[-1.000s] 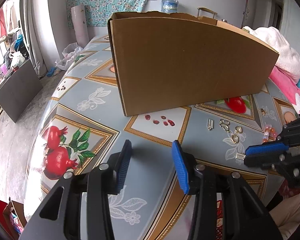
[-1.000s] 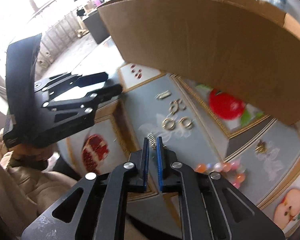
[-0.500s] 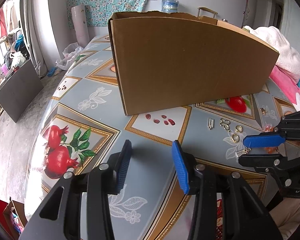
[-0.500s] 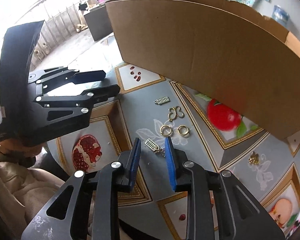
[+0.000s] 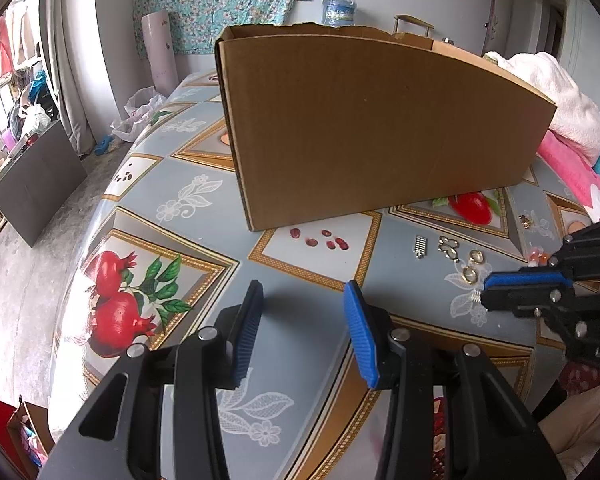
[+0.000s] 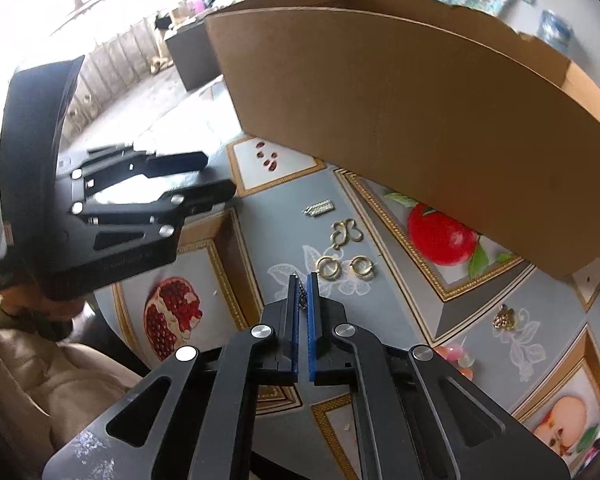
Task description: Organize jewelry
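Observation:
My right gripper point(image 6: 300, 280) points down at the fruit-print tablecloth point(image 6: 284, 240), its jaws closing tight on a small silver earring point(image 6: 300, 298) pinched between the blue pads. In the left wrist view the right gripper point(image 5: 485, 291) enters from the right with the silver earring point(image 5: 477, 297) poking out at its tip. On the cloth just beyond lie two gold hoops point(image 6: 328, 267), a gold looped piece point(image 6: 346, 234) and a second silver bar earring point(image 6: 319, 208). My left gripper point(image 5: 302, 328) hovers open over bare cloth, nothing between its fingers.
A large open cardboard box point(image 5: 380, 128) stands behind the jewelry. A gold cluster piece point(image 6: 504, 318) and a pink bead bracelet point(image 6: 456, 356) lie to the right. Pink and white bedding point(image 5: 556, 108) is piled at the far right. The table edge drops off at the left.
The right gripper opened over the silver earring half a second ago and has now shut on it. The left gripper has kept still and open.

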The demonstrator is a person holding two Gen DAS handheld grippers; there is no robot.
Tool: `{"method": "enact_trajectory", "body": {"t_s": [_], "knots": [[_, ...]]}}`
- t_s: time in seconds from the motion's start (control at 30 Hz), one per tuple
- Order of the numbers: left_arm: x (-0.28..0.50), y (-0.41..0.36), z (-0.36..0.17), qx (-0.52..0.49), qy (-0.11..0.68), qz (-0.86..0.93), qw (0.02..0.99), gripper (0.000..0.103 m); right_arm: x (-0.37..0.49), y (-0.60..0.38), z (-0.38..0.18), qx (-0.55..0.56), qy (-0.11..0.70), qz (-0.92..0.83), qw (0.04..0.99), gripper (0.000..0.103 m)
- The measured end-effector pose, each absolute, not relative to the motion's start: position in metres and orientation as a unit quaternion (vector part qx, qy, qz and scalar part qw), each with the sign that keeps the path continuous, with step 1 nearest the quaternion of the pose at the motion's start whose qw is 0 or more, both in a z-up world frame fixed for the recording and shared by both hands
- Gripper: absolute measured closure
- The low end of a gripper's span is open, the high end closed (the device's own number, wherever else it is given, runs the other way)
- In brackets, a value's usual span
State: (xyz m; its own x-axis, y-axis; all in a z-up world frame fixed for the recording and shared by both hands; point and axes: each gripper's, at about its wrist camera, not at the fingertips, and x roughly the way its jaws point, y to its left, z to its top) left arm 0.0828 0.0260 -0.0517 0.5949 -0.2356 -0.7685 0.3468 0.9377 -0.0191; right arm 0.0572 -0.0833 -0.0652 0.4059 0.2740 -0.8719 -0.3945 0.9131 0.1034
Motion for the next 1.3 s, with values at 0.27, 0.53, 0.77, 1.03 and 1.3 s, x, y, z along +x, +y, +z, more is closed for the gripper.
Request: {"method": "enact_trajectory", "body": {"t_s": [0.27, 0.53, 0.77, 1.03, 1.3], "knots": [[0.087, 0.007, -0.047, 0.049, 0.410, -0.236, 0.880, 0.062, 0.064, -0.104, -0.066, -0.033, 0.510, 0.178, 0.841, 0.102], [0.096, -0.019, -0.047, 0.060, 0.412, -0.277, 0.866, 0.073, 0.065, -0.108, -0.068, -0.017, 0.508, 0.176, 0.843, 0.102], [0.100, -0.036, -0.050, 0.091, 0.416, -0.278, 0.861, 0.088, 0.064, -0.121, -0.063, -0.004, 0.506, 0.178, 0.844, 0.102], [0.099, -0.047, -0.052, 0.123, 0.410, -0.264, 0.864, 0.099, 0.061, -0.131, -0.062, 0.011, 0.505, 0.178, 0.845, 0.102], [0.097, -0.042, -0.050, 0.108, 0.414, -0.270, 0.863, 0.099, 0.059, -0.139, -0.056, 0.022, 0.497, 0.173, 0.850, 0.102]]}}
